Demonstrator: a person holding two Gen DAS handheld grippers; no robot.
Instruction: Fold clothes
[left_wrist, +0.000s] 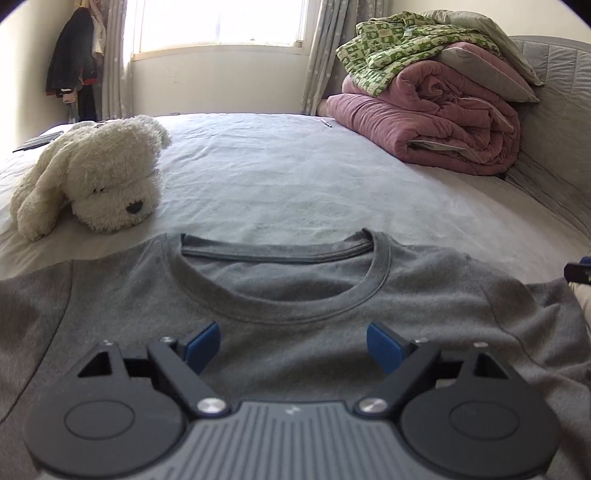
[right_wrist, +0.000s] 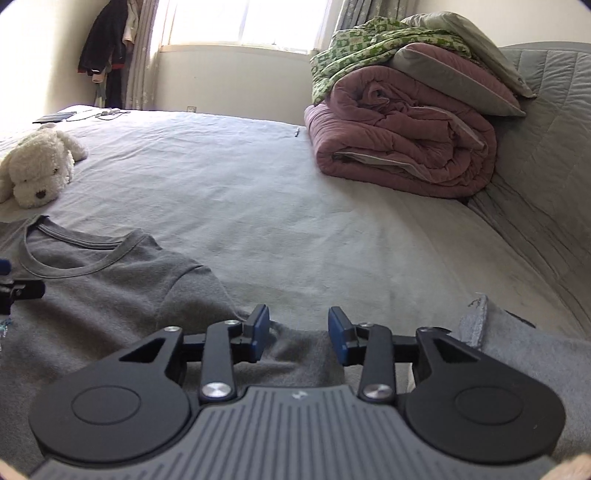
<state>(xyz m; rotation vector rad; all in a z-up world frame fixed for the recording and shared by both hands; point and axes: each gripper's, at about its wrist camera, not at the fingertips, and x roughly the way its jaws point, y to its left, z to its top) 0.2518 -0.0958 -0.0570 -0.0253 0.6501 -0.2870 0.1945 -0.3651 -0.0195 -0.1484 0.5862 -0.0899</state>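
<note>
Left gripper (left_wrist: 293, 347) points forward, its two blue-padded fingers (left_wrist: 202, 347) spread wide apart with nothing between them. Right gripper (right_wrist: 300, 338) also points forward, blue pads (right_wrist: 339, 336) parted by a narrower gap, gripping nothing. Both are held low and level.

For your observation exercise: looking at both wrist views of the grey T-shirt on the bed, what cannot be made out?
- T-shirt hem: left wrist view, hidden behind the left gripper.
- Its left sleeve end: cut off by the frame edge.
- Right gripper: whether it touches fabric, unclear.
- Small dark object by the quilt: too small.
</note>
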